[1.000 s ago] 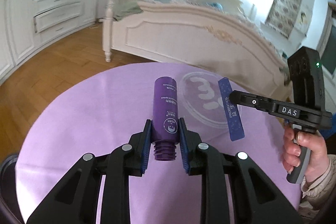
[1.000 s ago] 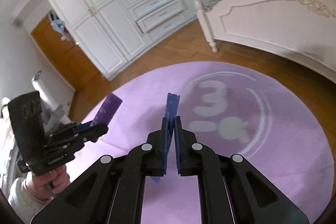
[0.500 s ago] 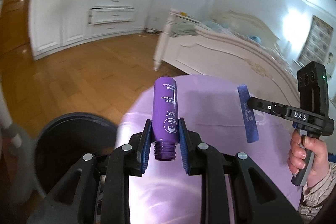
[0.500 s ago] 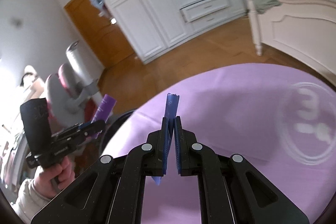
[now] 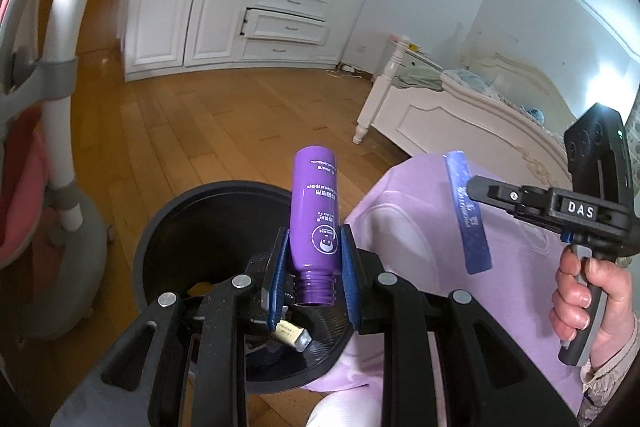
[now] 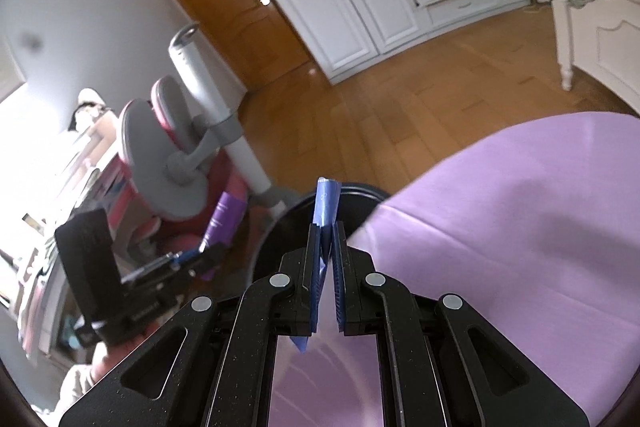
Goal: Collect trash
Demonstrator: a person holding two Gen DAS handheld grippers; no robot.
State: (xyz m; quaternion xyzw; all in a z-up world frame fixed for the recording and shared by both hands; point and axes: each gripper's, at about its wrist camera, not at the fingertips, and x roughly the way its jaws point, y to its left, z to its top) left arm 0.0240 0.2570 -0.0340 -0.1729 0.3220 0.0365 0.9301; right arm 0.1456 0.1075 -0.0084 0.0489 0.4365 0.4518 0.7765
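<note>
A person is holding two claws over the edge of a purple-covered table (image 5: 520, 291). The left claw (image 5: 314, 267) is gripping a capless purple plastic bottle (image 5: 315, 211) just above its threaded neck, the body pointing away from the claw. It is probably light, stiff and a little slick, so the shoulder is a sensible hold. Directly below and ahead of this claw a black bin (image 5: 168, 227) is sitting open, scraps inside. The right claw (image 6: 326, 247) is pinching a thin blue sachet (image 6: 326, 203) nearly shut; it looks flimsy and weightless, poking upward past the fingertips.
</note>
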